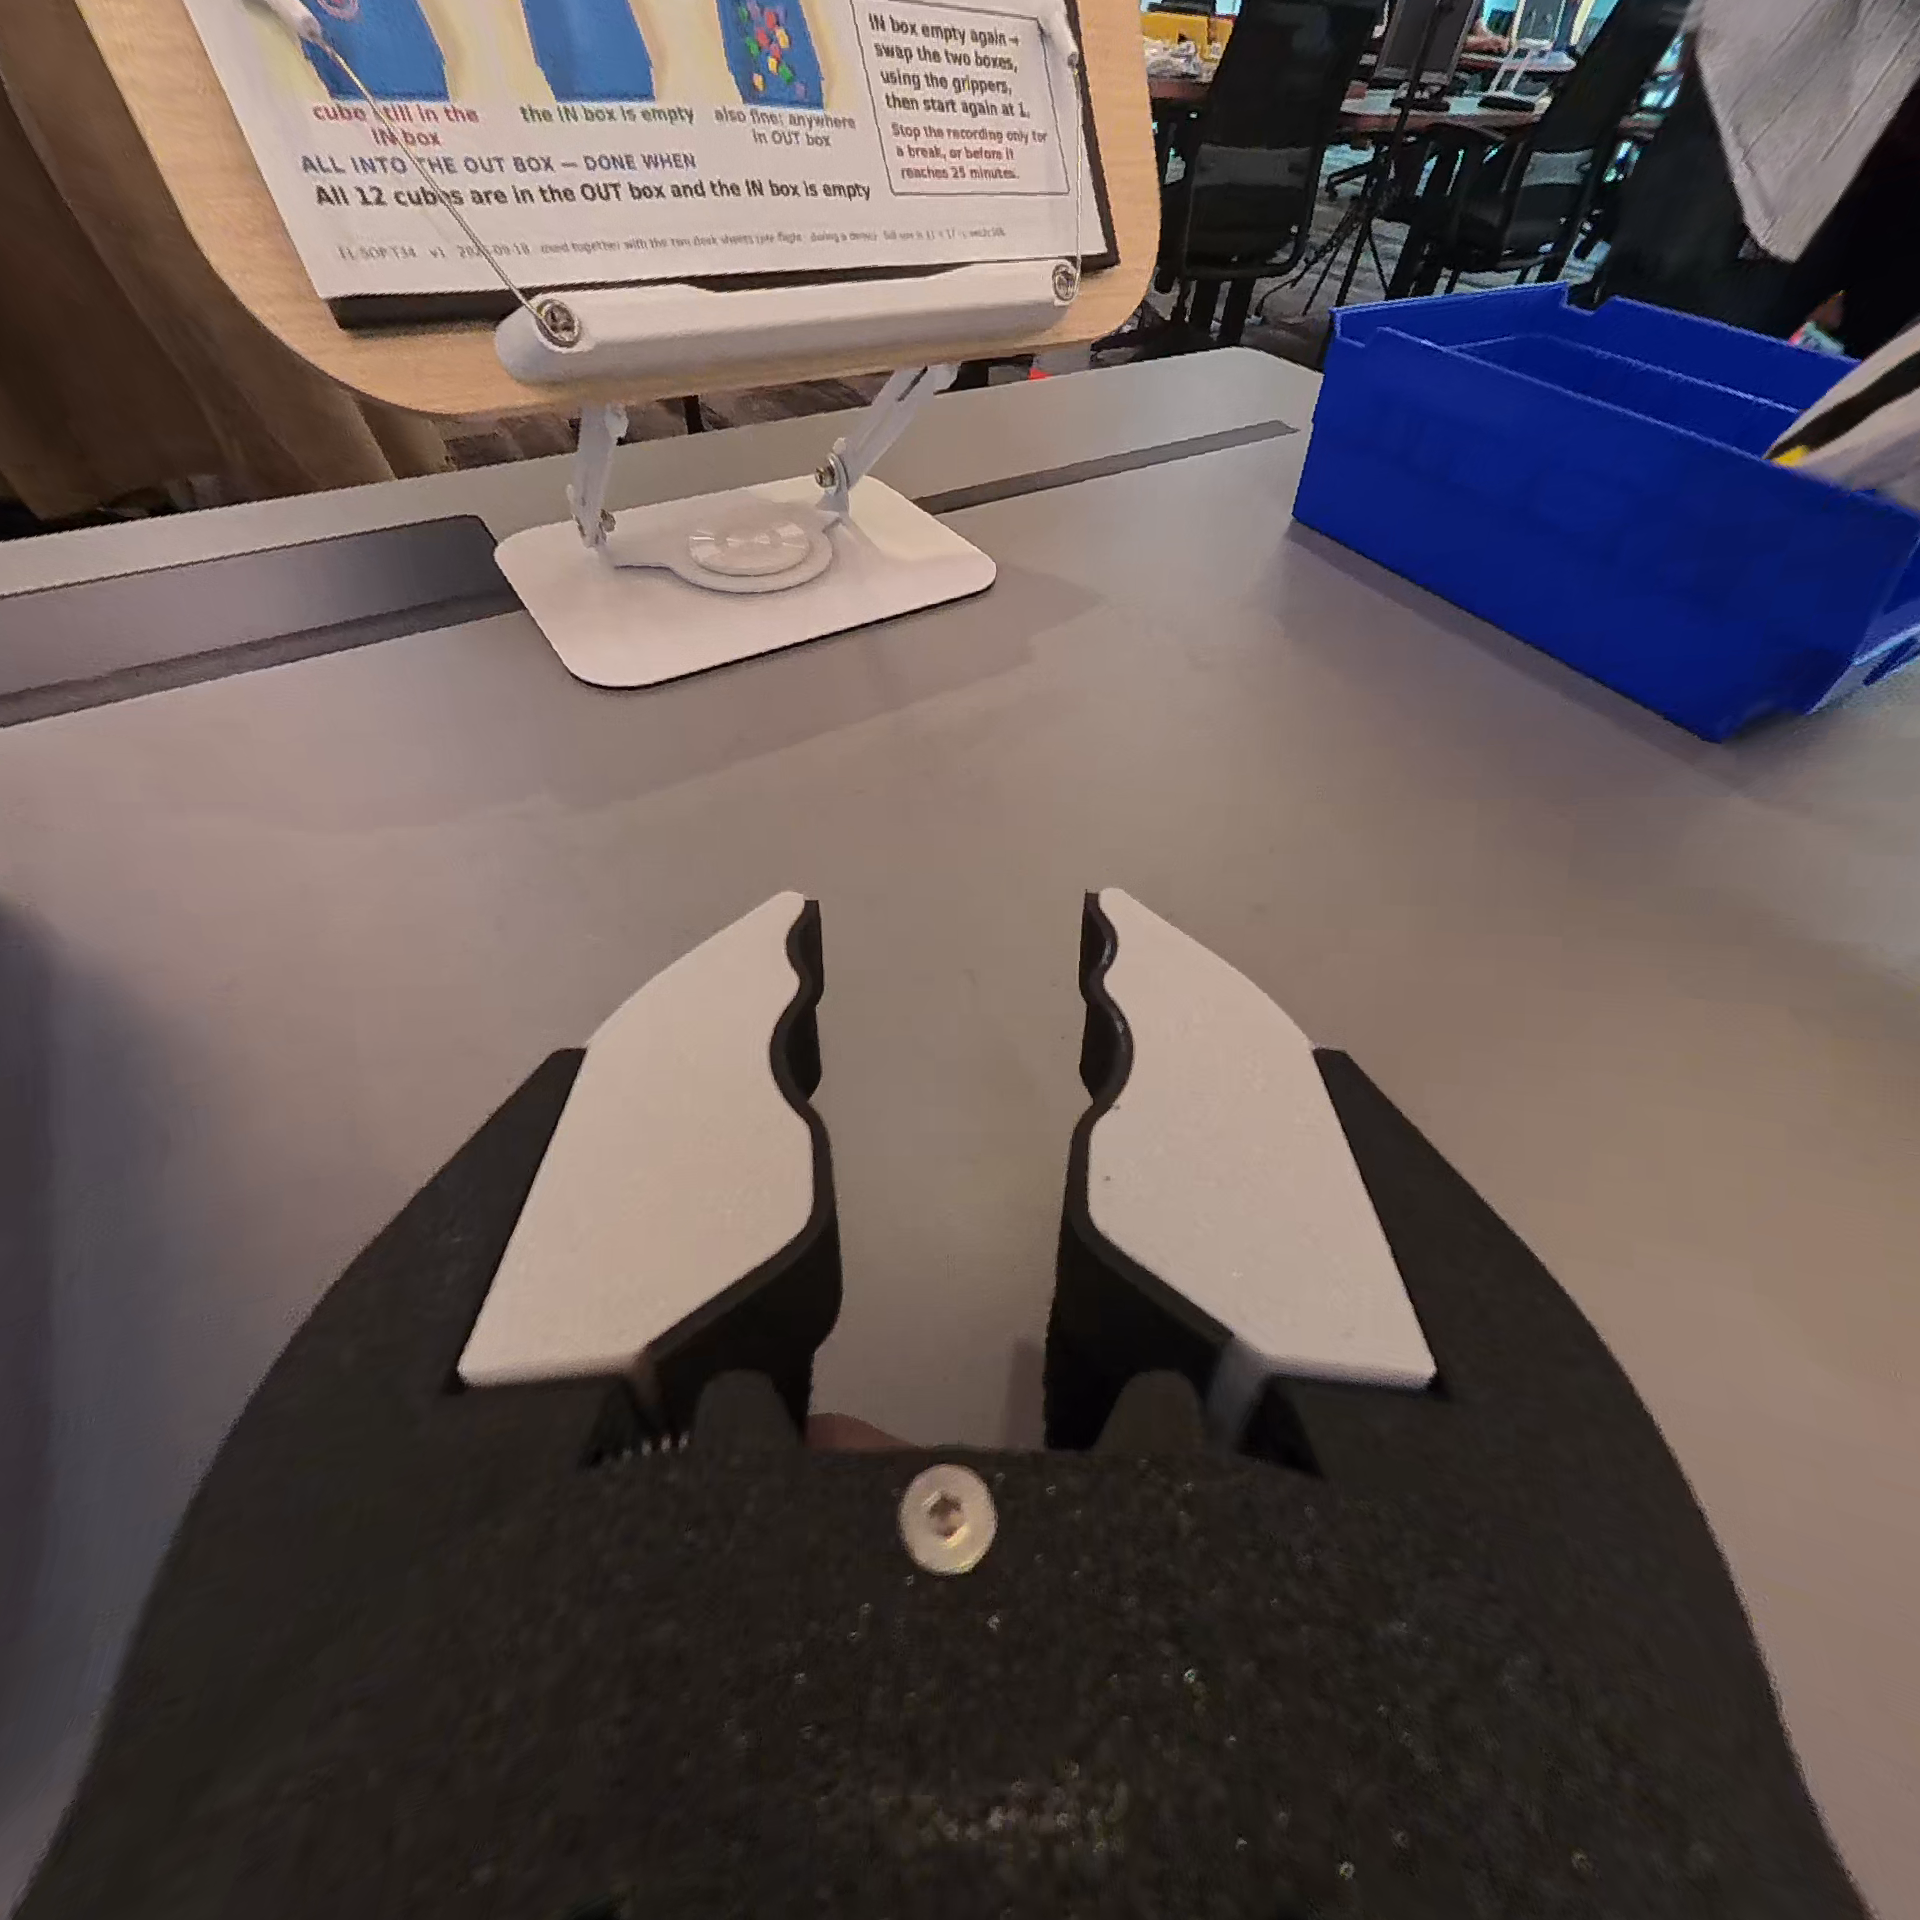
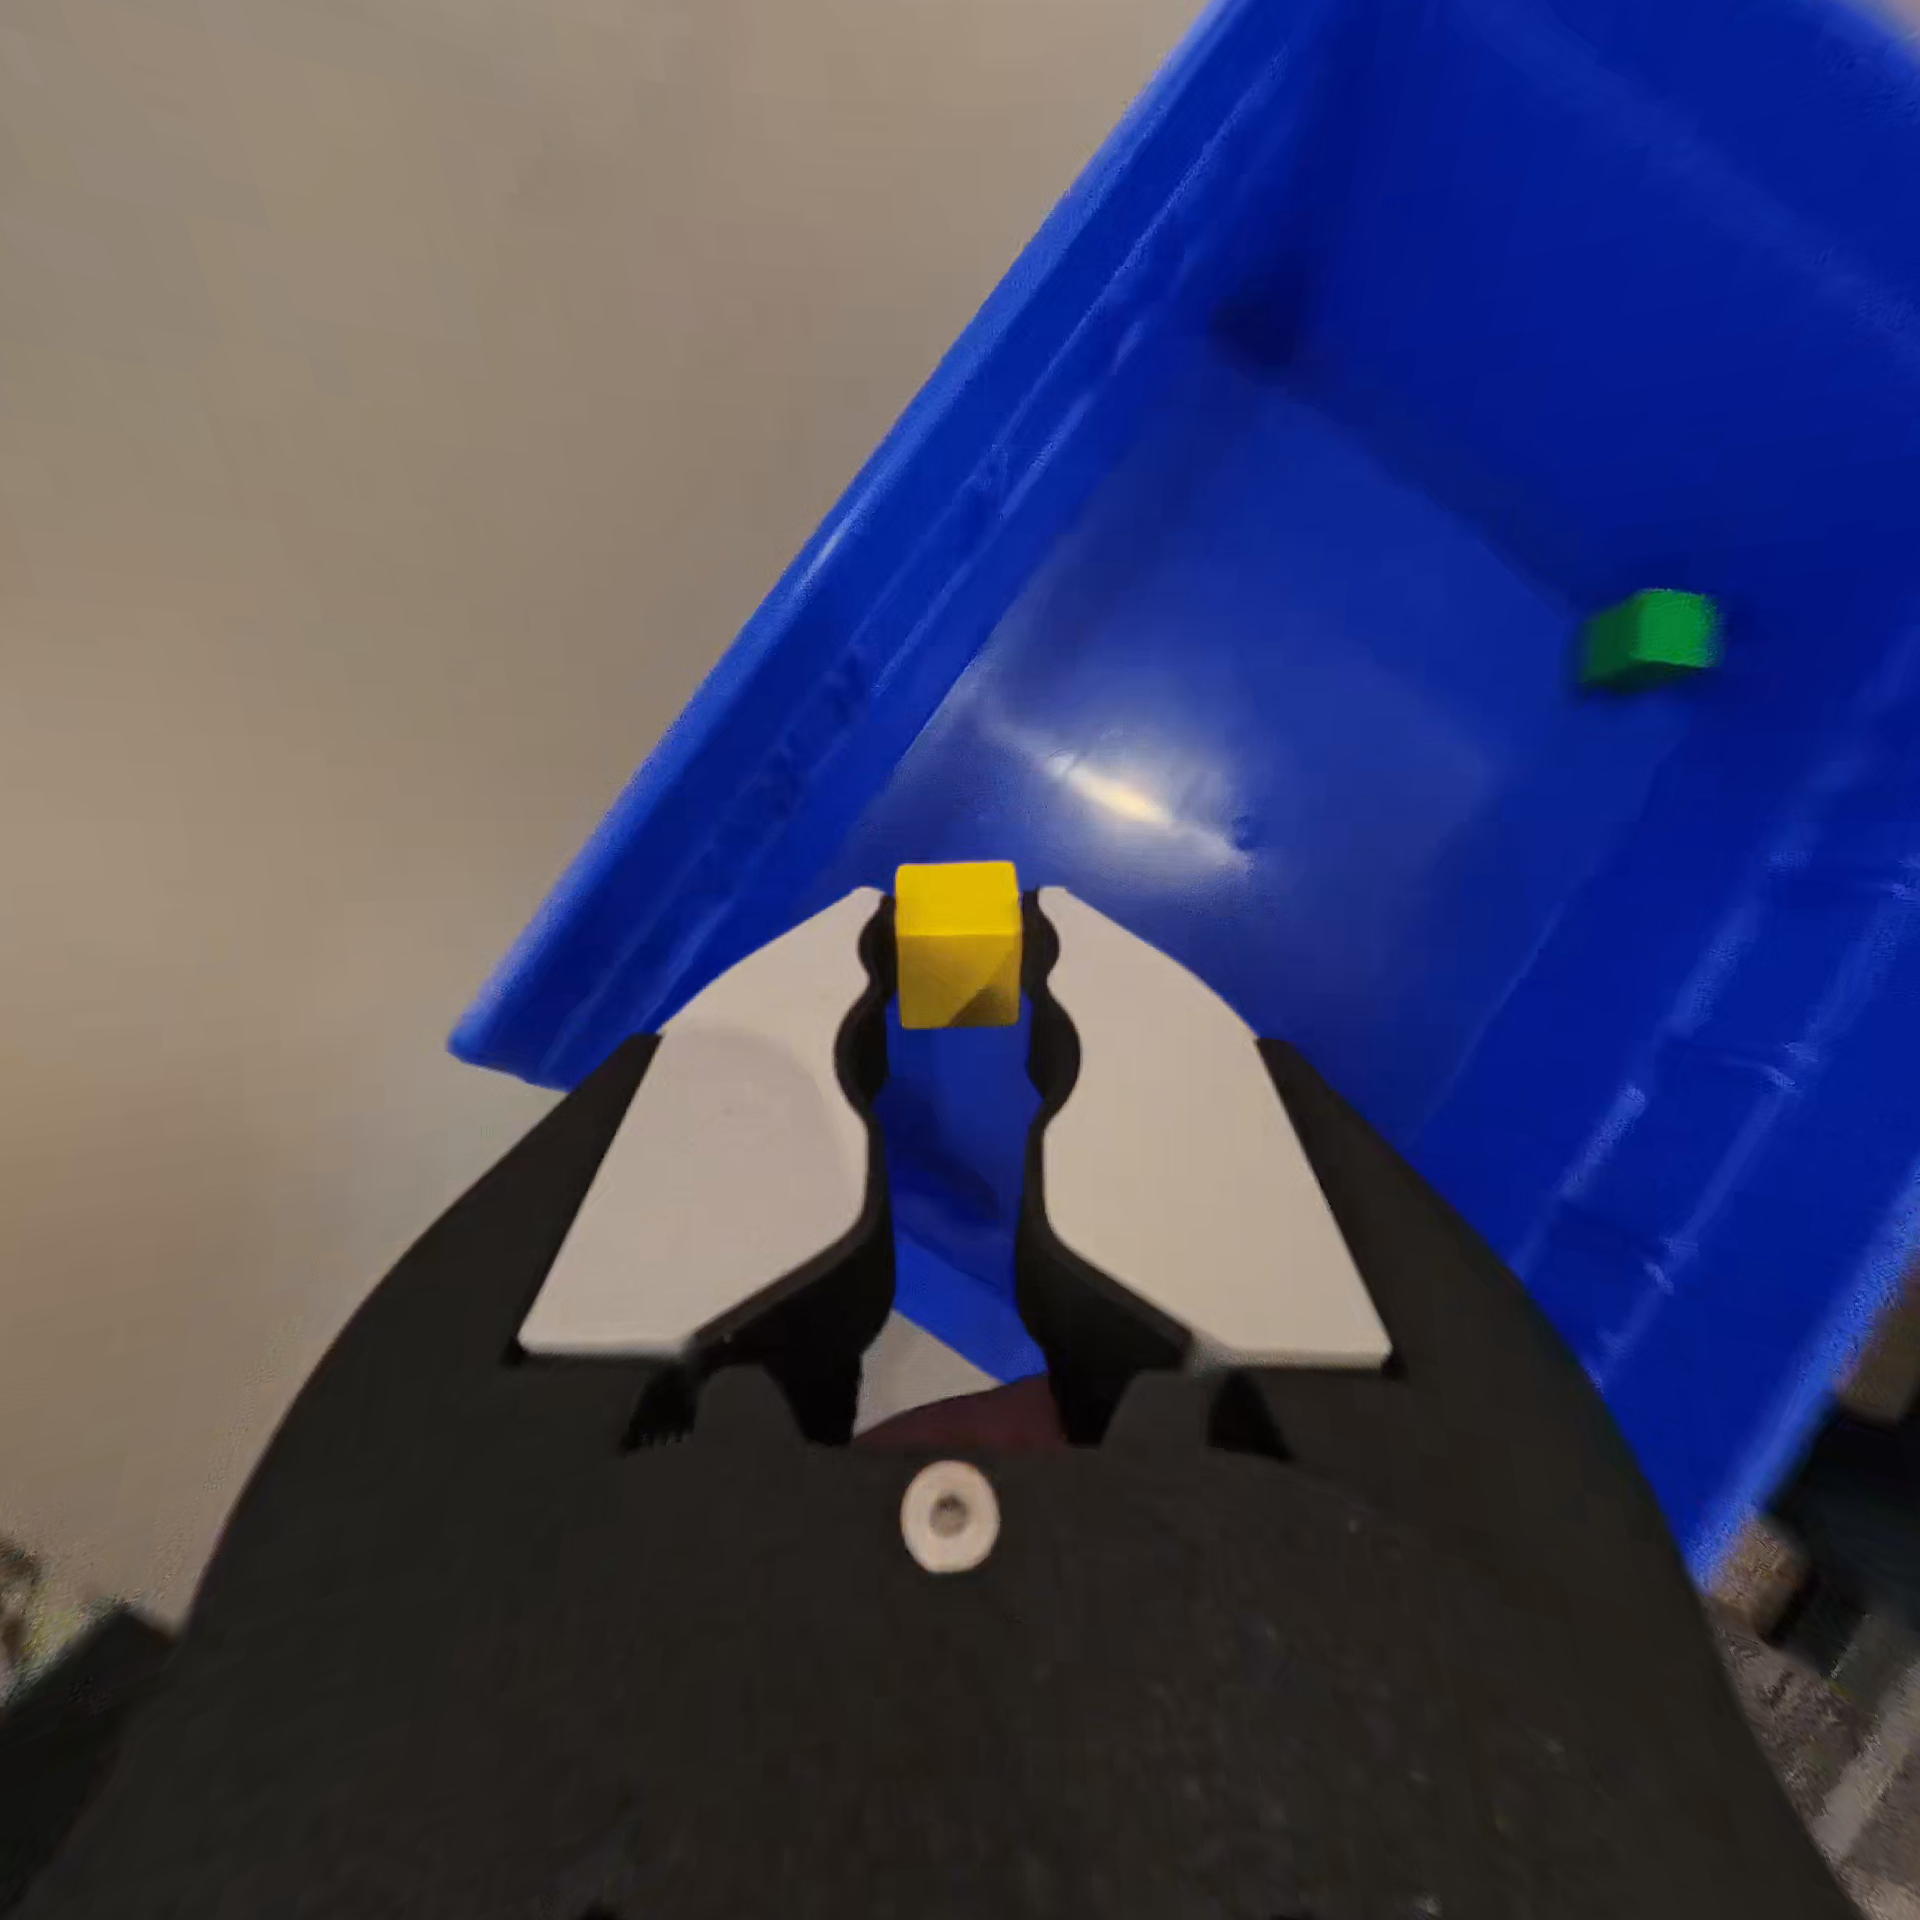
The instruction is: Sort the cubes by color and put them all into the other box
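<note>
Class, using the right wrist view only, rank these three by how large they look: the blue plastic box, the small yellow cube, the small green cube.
1. Blue plastic box, by far the largest.
2 and 3. Small yellow cube, held in the right gripper, looks slightly bigger than the small green cube, but it is nearer the camera and the green one is blurred, so I leave them unranked.

We see soft, even indoor light, a white glare patch on the glossy blue plastic box (image 2: pixel 1351 468), motion blur there, and wide-angle bending at edges

I am finding a box (image 1: pixel 1558 561) lying on the surface (image 1: pixel 1039 779), right of a stand (image 1: pixel 748 582); one cube (image 2: pixel 1650 636) is sitting inside.
</note>
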A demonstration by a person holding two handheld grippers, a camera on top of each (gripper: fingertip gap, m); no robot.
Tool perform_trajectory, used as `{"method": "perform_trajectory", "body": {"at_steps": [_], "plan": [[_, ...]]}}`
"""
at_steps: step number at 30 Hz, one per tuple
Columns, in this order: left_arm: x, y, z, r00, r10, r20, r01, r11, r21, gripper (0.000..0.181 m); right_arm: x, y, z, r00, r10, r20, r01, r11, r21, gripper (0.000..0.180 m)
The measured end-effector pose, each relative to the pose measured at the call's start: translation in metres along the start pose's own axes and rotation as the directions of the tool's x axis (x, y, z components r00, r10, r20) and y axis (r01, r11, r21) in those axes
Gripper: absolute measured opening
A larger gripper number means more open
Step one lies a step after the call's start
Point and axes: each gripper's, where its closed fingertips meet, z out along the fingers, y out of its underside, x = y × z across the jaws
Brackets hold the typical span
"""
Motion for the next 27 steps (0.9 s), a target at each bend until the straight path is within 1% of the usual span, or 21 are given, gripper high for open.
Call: {"method": "perform_trajectory", "body": {"at_steps": [2, 5, 9, 12, 17, 20, 22, 23, 25, 26, 27], "plan": [[-0.001, 0.0, 0.001, 1.0, 0.004, 0.004, -0.004, 1.0, -0.007, 0.047, -0.008, 0.01, 0.02, 0.99, -0.058, 0.125, 0.07, 0.993, -0.09, 0.023], [-0.001, 0.001, 0.002, 1.0, 0.008, 0.01, -0.008, 1.0, -0.014, 0.047, -0.019, 0.018, 0.039, 0.954, -0.128, 0.27, 0.178, 0.969, -0.169, 0.023], [-0.003, 0.007, 0.005, 1.0, 0.015, 0.02, -0.014, 0.999, -0.037, 0.048, -0.027, 0.036, 0.054, 0.913, -0.152, 0.378, 0.275, 0.914, -0.298, 0.023], [-0.007, 0.009, 0.005, 0.999, 0.012, 0.035, -0.01, 0.999, -0.045, 0.048, -0.033, 0.042, 0.06, 0.893, -0.169, 0.417, 0.318, 0.892, -0.322, 0.023], [-0.012, 0.014, 0.005, 0.999, -0.007, 0.045, 0.01, 0.998, -0.064, 0.05, -0.035, 0.04, 0.061, 0.888, -0.186, 0.42, 0.327, 0.898, -0.294, 0.023], [-0.014, 0.017, 0.005, 0.998, -0.012, 0.056, 0.016, 0.997, -0.079, 0.051, -0.027, 0.035, 0.054, 0.908, -0.193, 0.372, 0.299, 0.92, -0.253, 0.036], [-0.015, 0.017, 0.004, 0.998, -0.016, 0.066, 0.021, 0.996, -0.085, 0.052, -0.015, 0.023, 0.039, 0.939, -0.192, 0.284, 0.248, 0.952, -0.179, 0.043], [-0.015, 0.017, 0.003, 0.997, -0.019, 0.07, 0.025, 0.996, -0.087, 0.052, -0.008, 0.015, 0.028, 0.958, -0.196, 0.211, 0.226, 0.965, -0.131, 0.048], [-0.016, 0.018, 0.003, 0.997, -0.03, 0.073, 0.037, 0.995, -0.095, 0.053, 0.006, -0.003, -0.004, 0.98, -0.197, -0.001, 0.197, 0.98, -0.01, 0.052], [-0.015, 0.019, 0.003, 0.997, -0.036, 0.07, 0.043, 0.994, -0.1, 0.054, 0.007, -0.011, -0.023, 0.977, -0.182, -0.108, 0.189, 0.98, 0.056, 0.053], [-0.014, 0.02, 0.003, 0.997, -0.04, 0.068, 0.047, 0.993, -0.106, 0.054, 0.001, -0.019, -0.042, 0.969, -0.164, -0.187, 0.19, 0.973, 0.132, 0.056]]}}
